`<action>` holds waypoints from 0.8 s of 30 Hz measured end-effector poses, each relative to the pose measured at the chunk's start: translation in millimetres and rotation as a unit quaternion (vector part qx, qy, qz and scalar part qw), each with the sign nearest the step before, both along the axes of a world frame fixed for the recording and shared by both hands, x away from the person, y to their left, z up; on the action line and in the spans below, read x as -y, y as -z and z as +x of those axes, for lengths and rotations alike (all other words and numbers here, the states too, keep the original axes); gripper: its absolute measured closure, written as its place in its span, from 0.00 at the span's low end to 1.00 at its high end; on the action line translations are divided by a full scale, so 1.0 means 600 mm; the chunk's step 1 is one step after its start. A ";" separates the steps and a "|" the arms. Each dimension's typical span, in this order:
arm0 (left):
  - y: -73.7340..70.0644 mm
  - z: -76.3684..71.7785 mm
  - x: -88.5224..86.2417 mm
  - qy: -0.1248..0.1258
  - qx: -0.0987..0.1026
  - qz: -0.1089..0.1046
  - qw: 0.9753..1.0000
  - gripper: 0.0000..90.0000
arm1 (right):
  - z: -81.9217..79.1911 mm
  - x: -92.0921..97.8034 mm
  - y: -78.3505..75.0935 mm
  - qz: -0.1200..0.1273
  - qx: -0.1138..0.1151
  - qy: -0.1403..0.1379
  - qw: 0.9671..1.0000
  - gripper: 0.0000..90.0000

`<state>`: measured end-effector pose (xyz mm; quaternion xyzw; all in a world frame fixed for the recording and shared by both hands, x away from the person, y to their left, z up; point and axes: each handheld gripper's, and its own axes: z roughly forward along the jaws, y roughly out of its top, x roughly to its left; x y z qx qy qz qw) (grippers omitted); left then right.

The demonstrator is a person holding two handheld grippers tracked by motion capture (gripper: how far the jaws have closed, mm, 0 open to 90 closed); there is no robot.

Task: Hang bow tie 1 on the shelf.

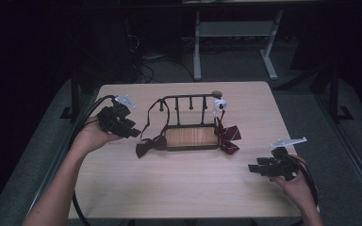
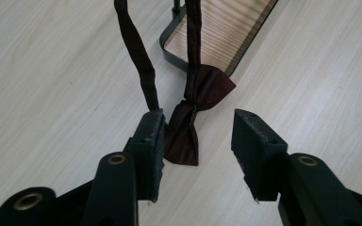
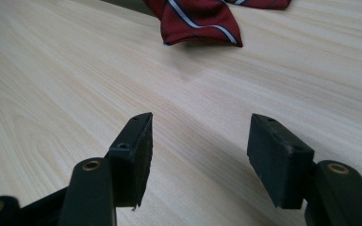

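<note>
A black wire rack with a wooden base (image 1: 191, 137) stands mid-table. A dark maroon bow tie (image 1: 149, 145) lies at its left end, its strap looped up over the rack's pegs. My left gripper (image 1: 133, 133) is open just left of it; in the left gripper view the bow tie (image 2: 193, 113) lies ahead between the jaws, with the strap (image 2: 136, 52) rising toward the rack (image 2: 217, 33). A red striped bow tie (image 1: 227, 137) hangs at the rack's right end. My right gripper (image 1: 253, 168) is open and empty near the front right, the striped tie (image 3: 198, 19) beyond it.
A white clip or tag (image 1: 220, 104) sits on the rack's right post. The wooden table (image 1: 179, 188) has bare surface in front of the rack. A desk frame (image 1: 235, 42) and cables lie on the floor behind the table.
</note>
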<state>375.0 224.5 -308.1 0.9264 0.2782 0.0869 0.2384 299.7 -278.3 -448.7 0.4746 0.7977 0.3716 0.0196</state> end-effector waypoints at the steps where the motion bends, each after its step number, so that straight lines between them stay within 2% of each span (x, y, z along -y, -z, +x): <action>1: 0.002 -0.002 0.000 0.000 -0.001 -0.002 1.000 0.60 | 0.000 0.000 0.000 0.000 0.000 0.000 1.000 0.45; 24: 0.042 -0.031 -0.014 -0.010 -0.004 -0.015 1.000 0.45 | 0.000 0.001 0.000 0.000 0.000 0.002 1.000 0.45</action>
